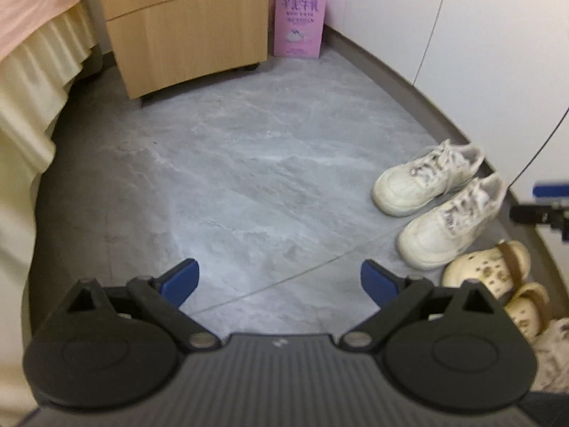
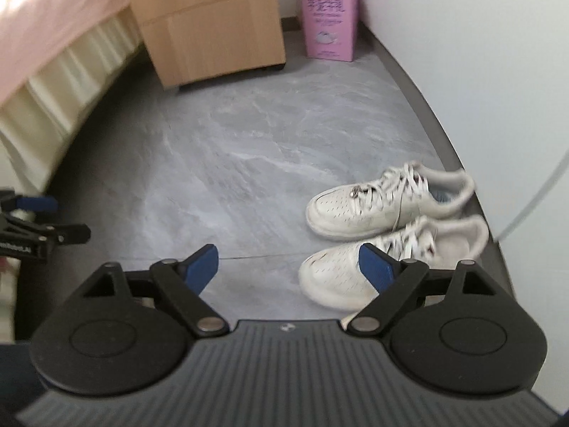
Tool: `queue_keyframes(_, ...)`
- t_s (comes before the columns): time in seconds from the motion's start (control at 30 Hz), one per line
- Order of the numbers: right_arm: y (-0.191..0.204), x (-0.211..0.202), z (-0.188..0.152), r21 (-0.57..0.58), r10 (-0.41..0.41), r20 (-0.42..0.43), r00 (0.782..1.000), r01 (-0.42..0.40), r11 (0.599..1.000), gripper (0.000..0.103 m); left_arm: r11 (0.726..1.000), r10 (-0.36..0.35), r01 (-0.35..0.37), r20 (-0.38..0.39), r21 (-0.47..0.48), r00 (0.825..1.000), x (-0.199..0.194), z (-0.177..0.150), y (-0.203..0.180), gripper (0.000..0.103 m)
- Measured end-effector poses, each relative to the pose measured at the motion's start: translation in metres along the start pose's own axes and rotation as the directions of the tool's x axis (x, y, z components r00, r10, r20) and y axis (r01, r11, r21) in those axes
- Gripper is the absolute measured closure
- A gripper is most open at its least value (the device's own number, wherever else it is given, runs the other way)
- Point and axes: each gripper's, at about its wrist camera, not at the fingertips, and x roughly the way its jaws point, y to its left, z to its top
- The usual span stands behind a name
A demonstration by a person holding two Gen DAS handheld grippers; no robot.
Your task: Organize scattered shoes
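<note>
Two white lace-up sneakers stand side by side against the white wall, toes pointing left: the far sneaker (image 1: pixel 425 181) (image 2: pixel 384 201) and the near sneaker (image 1: pixel 450 226) (image 2: pixel 341 277). Beside them along the wall lie two cream clogs with brown straps (image 1: pixel 489 267), seen only in the left wrist view. My left gripper (image 1: pixel 280 283) hangs open over bare floor, left of the shoes. My right gripper (image 2: pixel 288 267) is open too, its right finger (image 2: pixel 373 267) in front of the near sneaker's toe. Neither holds anything.
A wooden drawer cabinet (image 1: pixel 185 32) (image 2: pixel 213 32) and a pink carton (image 1: pixel 299 23) (image 2: pixel 329 23) stand at the far end. A bed with a cream skirt (image 1: pixel 32 89) and pink cover runs along the left. Grey stone floor (image 1: pixel 249 163) lies between.
</note>
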Motion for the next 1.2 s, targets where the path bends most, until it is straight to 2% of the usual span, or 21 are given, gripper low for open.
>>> queue_keyframes(0.07, 0.006, -0.013, -0.004, 0.018, -0.009, 0.013, 1.0, 0.009, 1.0, 0.015, 1.0, 0.009, -0.009, 0.01, -0.012, 1.0, -0.022, -0.004, -0.006, 0.004)
queue_keyframes(0.23, 0.038, -0.078, -0.023, 0.044, 0.022, 0.072, 0.997, -0.025, 0.999, 0.015, 0.999, 0.032, -0.031, 0.033, -0.043, 0.999, -0.075, -0.015, -0.02, 0.002)
queue_keyframes(0.33, 0.06, -0.116, -0.044, 0.02, 0.027, 0.108, 0.994, -0.029, 0.999, 0.015, 0.995, 0.014, -0.009, 0.055, -0.101, 0.998, -0.105, -0.039, -0.024, 0.001)
queue_keyframes(0.47, 0.074, -0.169, -0.072, 0.023, 0.032, 0.132, 0.991, -0.035, 0.999, 0.015, 0.989, 0.021, -0.014, 0.044, -0.146, 0.999, -0.141, -0.073, -0.039, 0.001)
queue_keyframes(0.53, 0.077, -0.201, -0.092, 0.055, 0.059, 0.151, 0.987, -0.068, 0.996, 0.015, 0.986, 0.031, -0.024, 0.039, -0.164, 0.999, -0.159, -0.086, -0.048, 0.001)
queue_keyframes(0.67, 0.088, -0.26, -0.121, 0.042, 0.083, 0.169, 0.982, -0.091, 0.995, 0.015, 0.979, 0.06, -0.052, 0.035, -0.198, 0.998, -0.198, -0.107, -0.067, 0.001)
queue_keyframes(0.8, 0.088, -0.311, -0.14, 0.03, 0.141, 0.173, 0.975, -0.148, 0.988, 0.015, 0.975, 0.083, -0.071, 0.052, -0.212, 0.995, -0.255, -0.131, -0.083, 0.001)
queue_keyframes(1.0, 0.065, -0.348, -0.164, 0.106, 0.112, 0.164, 0.98, -0.13, 0.986, 0.015, 0.966, 0.173, -0.155, 0.069, -0.206, 0.983, -0.304, -0.158, -0.116, 0.001)
queue_keyframes(1.2, 0.035, -0.357, -0.187, 0.199, 0.101, 0.142, 0.985, -0.129, 0.972, 0.015, 0.965, 0.192, -0.174, 0.077, -0.198, 0.978, -0.338, -0.172, -0.14, 0.0)
